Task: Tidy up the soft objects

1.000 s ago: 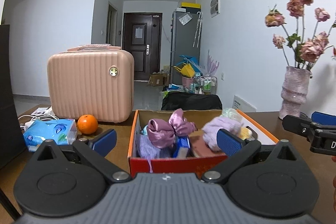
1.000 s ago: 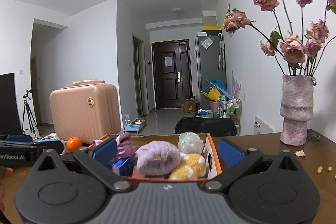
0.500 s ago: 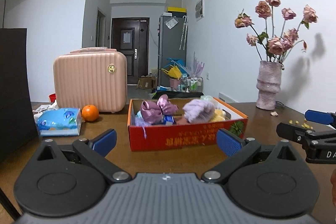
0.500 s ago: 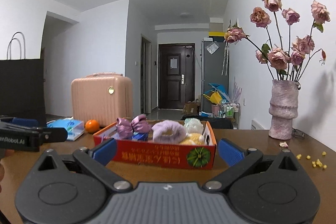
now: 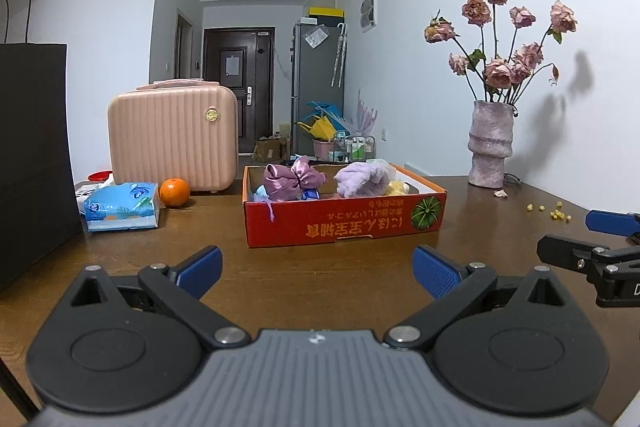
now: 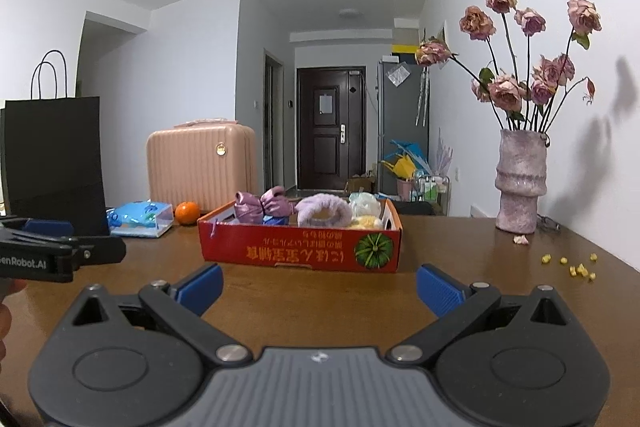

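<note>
Fluffy scrunchie [image 6: 323,211] in cardboard box [image 6: 300,254]

White walls [image 5: 420,39] flank a far hallway ending at a dark door [image 5: 239,83]; right of it, perhaps a grey fridge [image 5: 318,83].

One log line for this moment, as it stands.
left gripper open, empty | right gripper open, empty | soft things in red box | box on table

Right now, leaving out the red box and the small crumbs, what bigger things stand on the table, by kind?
Pink suitcase: 1
Orange: 1
Tissue pack: 1
Vase of flowers: 1
Black paper bag: 1
Total: 5
</note>
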